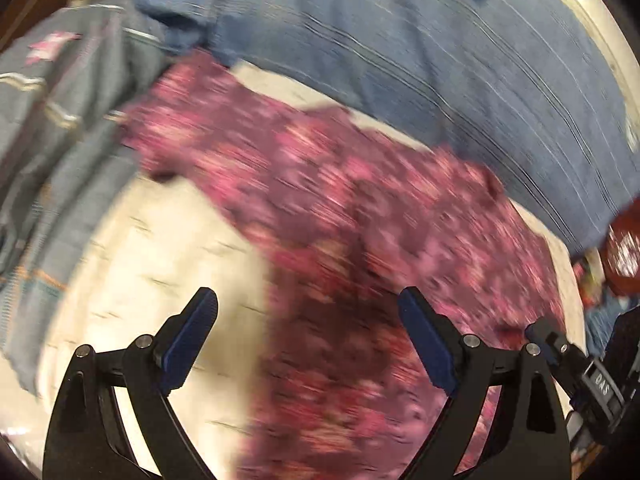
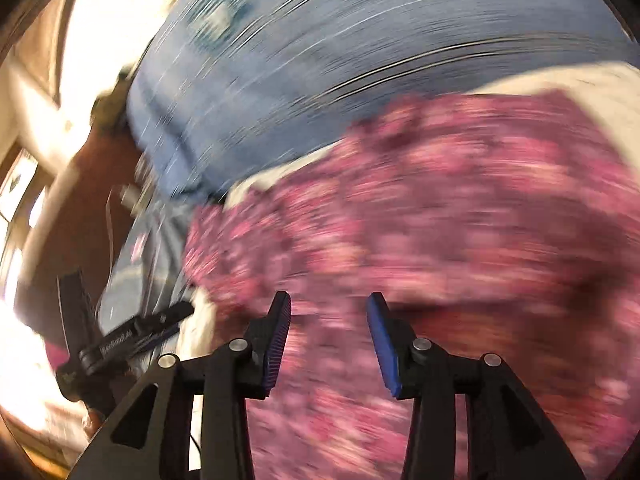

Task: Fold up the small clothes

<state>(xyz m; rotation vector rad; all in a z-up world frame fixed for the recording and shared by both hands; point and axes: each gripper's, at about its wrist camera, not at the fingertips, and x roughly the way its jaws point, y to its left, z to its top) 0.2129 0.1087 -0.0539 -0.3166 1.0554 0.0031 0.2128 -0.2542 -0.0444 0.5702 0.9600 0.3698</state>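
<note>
Hovering over pink floral garment [image 1: 340,208], L gripper [image 1: 308,312] & R gripper [image 2: 329,312] both agape.

Both views are smeared with blur. The pink and dark red patterned cloth [image 1: 340,216] [image 2: 420,208] is so fuzzy that its print cannot be made out, and its near end runs off the bottom edge in both views. The big blue striped cloth [image 1: 460,60] [image 2: 360,60] is cut off at the top. At the right edge of the left wrist view, a dark red round thing with white marks [image 1: 624,252] is too blurred and cut off to name.
</note>
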